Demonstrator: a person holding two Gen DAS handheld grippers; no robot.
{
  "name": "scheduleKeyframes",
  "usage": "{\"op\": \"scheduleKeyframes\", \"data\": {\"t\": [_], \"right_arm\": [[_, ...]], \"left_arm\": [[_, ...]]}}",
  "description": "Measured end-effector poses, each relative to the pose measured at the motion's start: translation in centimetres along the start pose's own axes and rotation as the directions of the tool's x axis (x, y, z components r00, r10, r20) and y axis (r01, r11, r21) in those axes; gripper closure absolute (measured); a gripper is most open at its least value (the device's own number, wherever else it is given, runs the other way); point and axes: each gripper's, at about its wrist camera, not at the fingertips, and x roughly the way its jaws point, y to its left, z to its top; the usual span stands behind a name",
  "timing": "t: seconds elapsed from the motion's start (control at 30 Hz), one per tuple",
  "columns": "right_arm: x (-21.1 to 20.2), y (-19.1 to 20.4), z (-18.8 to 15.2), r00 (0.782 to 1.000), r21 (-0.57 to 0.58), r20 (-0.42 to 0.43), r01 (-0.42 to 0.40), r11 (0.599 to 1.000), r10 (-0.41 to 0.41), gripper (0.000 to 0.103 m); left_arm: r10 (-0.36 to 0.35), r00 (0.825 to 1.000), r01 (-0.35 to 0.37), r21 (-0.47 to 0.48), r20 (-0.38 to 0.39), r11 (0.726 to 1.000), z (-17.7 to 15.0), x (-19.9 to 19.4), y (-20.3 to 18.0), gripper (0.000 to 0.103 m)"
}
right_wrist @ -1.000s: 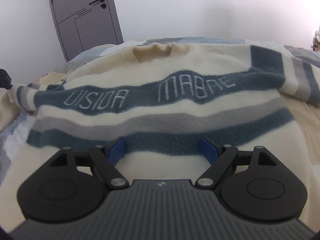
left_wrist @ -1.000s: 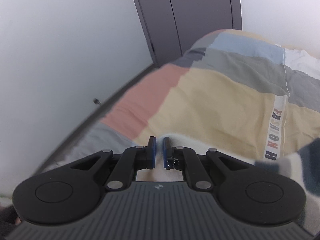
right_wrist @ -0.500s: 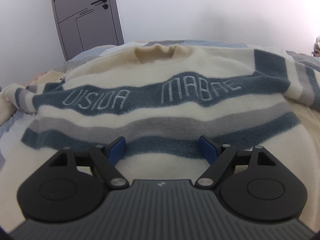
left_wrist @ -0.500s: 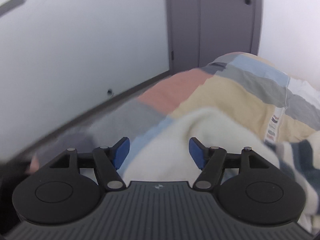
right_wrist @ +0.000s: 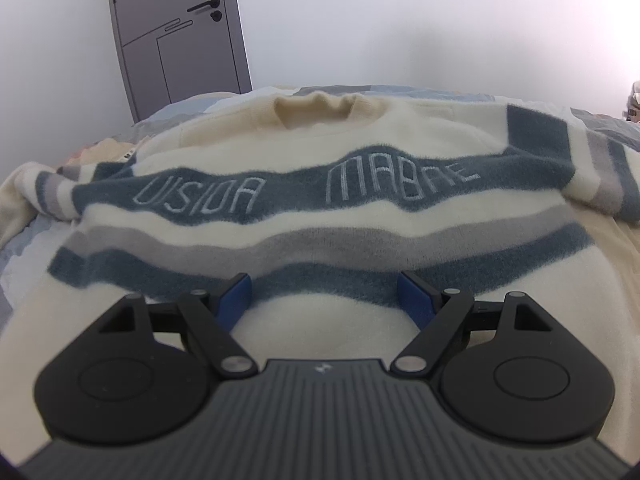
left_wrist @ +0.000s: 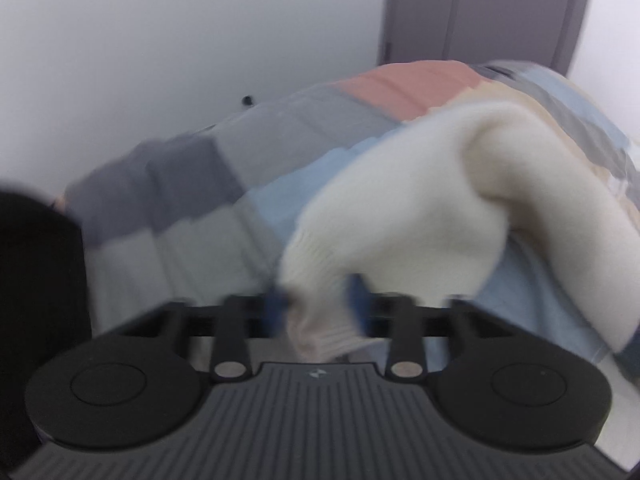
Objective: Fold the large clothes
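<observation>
A cream sweater (right_wrist: 320, 216) with blue and grey stripes and pale lettering lies spread flat, front up, on the bed, collar at the far side. My right gripper (right_wrist: 326, 296) is open and empty, low over the sweater's lower body. In the blurred left wrist view, the sweater's cream sleeve (left_wrist: 420, 208) arches up off the bed and its ribbed cuff (left_wrist: 320, 320) sits between the blue pads of my left gripper (left_wrist: 318, 306), which is closed on it.
A patchwork quilt (left_wrist: 208, 208) of grey, blue, pink and tan covers the bed. A grey door (right_wrist: 176, 28) stands behind the bed, with white walls around. A dark shape (left_wrist: 36, 300) fills the left edge of the left wrist view.
My left gripper opened after holding the fabric, swung left, and has now closed on the sleeve cuff. My right gripper stayed open and edged slightly closer over the sweater.
</observation>
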Motion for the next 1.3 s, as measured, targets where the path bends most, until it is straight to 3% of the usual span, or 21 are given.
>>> {"op": "scheduleKeyframes", "data": {"t": [0.1,0.2,0.33,0.53,0.57,0.63,0.67,0.7,0.87,0.97,1.07,1.3], "right_arm": [[0.1,-0.1,0.0,1.000,0.022,-0.003,0.006,1.000,-0.006,0.021],[0.0,-0.3,-0.1,1.000,0.052,0.000,0.009,0.999,-0.009,0.022],[0.4,0.1,-0.1,1.000,0.037,-0.005,0.017,0.999,-0.017,0.020],[0.5,-0.2,-0.1,1.000,0.046,-0.009,0.002,0.999,-0.002,0.020],[0.6,-0.2,0.0,1.000,0.042,-0.011,0.002,0.999,-0.002,0.020],[0.7,0.0,0.2,1.000,0.026,-0.017,0.004,1.000,-0.004,0.020],[0.8,0.1,0.3,1.000,0.015,-0.019,0.000,1.000,0.000,0.020],[0.9,0.1,0.4,1.000,0.010,-0.021,-0.006,1.000,0.006,0.020],[0.2,-0.2,0.9,1.000,0.007,-0.026,-0.016,1.000,0.016,0.022],[-1.1,-1.1,0.9,0.999,0.035,-0.030,-0.029,0.999,0.030,0.022],[-3.0,-2.4,1.1,1.000,0.061,-0.006,-0.019,0.998,0.019,0.022],[-8.0,-6.0,1.5,0.999,0.185,0.030,0.019,0.983,-0.025,0.022]], "left_arm": [[0.021,0.997,-0.027,0.080,0.074,0.996,2.2,-1.1,-0.2,0.090],[0.105,0.984,-0.115,0.062,0.146,0.991,4.9,-1.3,0.8,0.091],[0.229,0.965,-0.237,0.056,0.125,0.970,7.2,1.1,1.9,0.091],[0.247,0.967,-0.248,0.015,0.062,0.969,6.6,3.2,1.1,0.090],[0.234,0.971,-0.234,-0.003,0.044,0.972,6.6,2.9,0.8,0.089],[0.190,0.981,-0.190,-0.014,0.035,0.982,7.6,1.9,0.3,0.073],[0.162,0.986,-0.162,-0.020,0.041,0.987,7.9,0.8,0.0,0.052],[0.144,0.988,-0.143,-0.027,0.050,0.989,8.0,-0.2,-0.3,0.039],[-0.005,0.997,0.007,-0.020,0.079,1.000,7.6,-7.3,-2.5,0.032],[-0.116,0.991,0.120,-0.062,0.063,0.991,6.0,-11.7,-3.5,0.032],[-0.220,0.975,0.221,-0.052,0.035,0.974,3.7,-15.5,-5.1,0.032],[-0.356,0.934,0.356,0.009,-0.023,0.934,-4.1,-22.9,-8.5,0.032]]}}
